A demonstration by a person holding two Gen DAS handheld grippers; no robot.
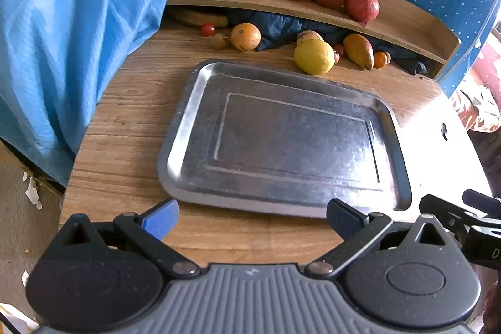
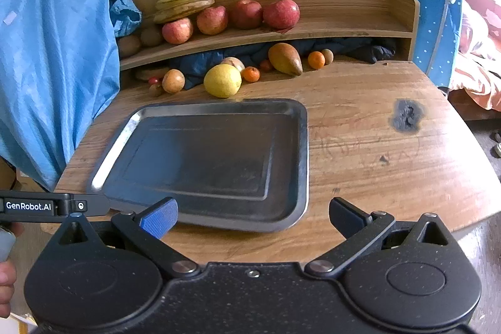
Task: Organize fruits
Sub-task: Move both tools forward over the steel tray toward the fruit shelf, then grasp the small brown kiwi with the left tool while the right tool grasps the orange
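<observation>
A metal tray (image 2: 300,146) lies flat and bare at the centre of the wooden table, rectangular with rounded corners and a raised rim. Just beyond its far edge, at about 12 o'clock, sits a yellow lemon (image 2: 222,80), close to the rim. Loose fruit lies in a row behind it: a pale orange (image 2: 173,80) at 11 o'clock with a small red cherry-like fruit (image 1: 207,29) beside it, a small tangerine (image 2: 251,74), a brown-green pear (image 2: 285,58) lying on its side at 1 o'clock, and another small tangerine (image 2: 316,59) to its right. On the shelf above, four red apples (image 2: 247,14) stand in a line, with a bunch of yellowed, brown-flecked bananas (image 2: 186,2) and brown kiwis (image 2: 151,36) at their left end.
</observation>
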